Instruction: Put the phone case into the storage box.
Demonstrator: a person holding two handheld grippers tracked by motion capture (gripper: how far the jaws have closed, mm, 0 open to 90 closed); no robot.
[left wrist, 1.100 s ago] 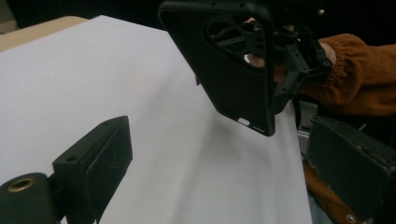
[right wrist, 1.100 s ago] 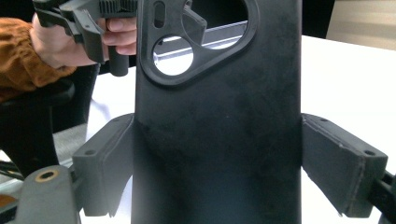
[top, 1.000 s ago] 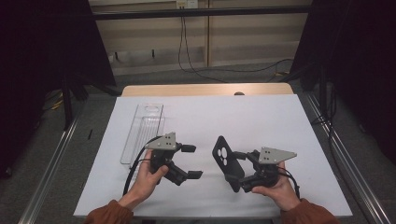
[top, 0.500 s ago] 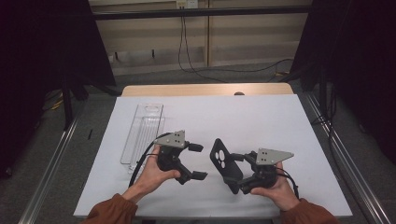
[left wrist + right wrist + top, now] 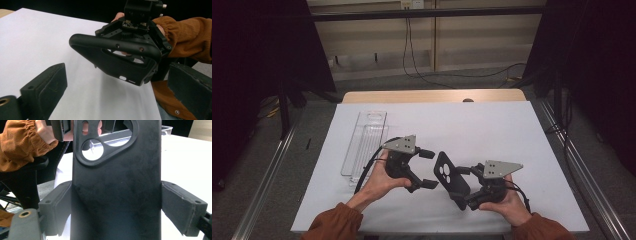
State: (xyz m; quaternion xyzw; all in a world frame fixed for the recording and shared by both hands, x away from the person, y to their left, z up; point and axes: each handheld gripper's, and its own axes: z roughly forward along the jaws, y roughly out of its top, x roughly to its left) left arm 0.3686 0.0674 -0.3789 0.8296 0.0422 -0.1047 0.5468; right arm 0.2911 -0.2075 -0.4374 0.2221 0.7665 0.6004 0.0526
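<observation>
Phone case [image 5: 450, 178], black, clamped between jaws of right hand-held gripper [image 5: 464, 186], lifted off table [image 5: 472, 125] near front edge. Left hand-held gripper [image 5: 428, 169] wide open, empty, facing case.

The left gripper [image 5: 428, 169] has travelled rightward across the white surface [image 5: 492, 125], away from the clear tray [image 5: 364, 142] and toward the black phone case [image 5: 451, 180], so the gap between its spread fingers [image 5: 430, 184] and the case has shrunk to almost nothing. The right gripper [image 5: 464, 187] and case have edged slightly left, and the left forearm reaches in farther
</observation>
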